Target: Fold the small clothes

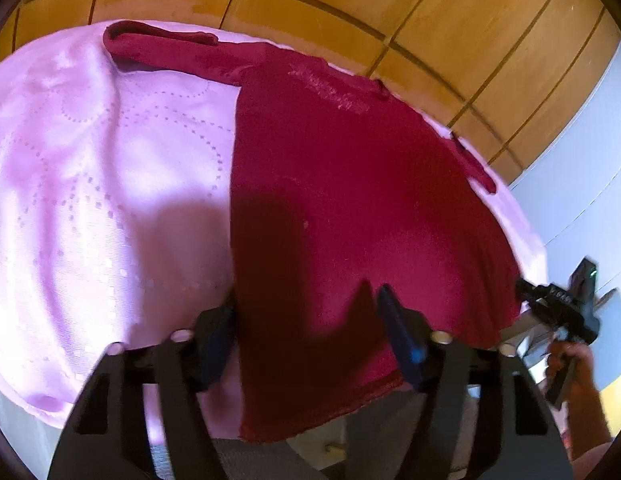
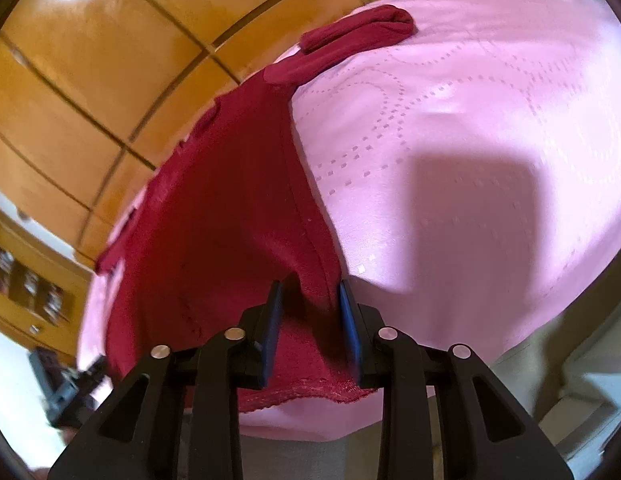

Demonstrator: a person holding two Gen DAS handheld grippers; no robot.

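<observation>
The dark red long-sleeved top (image 1: 350, 184) lies spread on the pink cloth (image 1: 90, 184) over the table, hem hanging off the near edge, one sleeve (image 2: 350, 36) stretched out at the far side; so the fold hasn't really started.

The left gripper (image 1: 306, 320) sits with its jaws apart across the hem corner, one pad (image 1: 402, 340) on top of the fabric, the other off the top's side edge and partly hidden; probably not pinching anything yet, though the view there is poor. The right gripper (image 2: 310, 312) is parted too, straddling the other side seam with the cloth loose between its pads.

What could go wrong: closing too shallow just nips the edge and the hem slips out on the lift; closing too deep grabs the pink cloth too and drags it along; one corner caught and the other missed means a skewed fold.
</observation>
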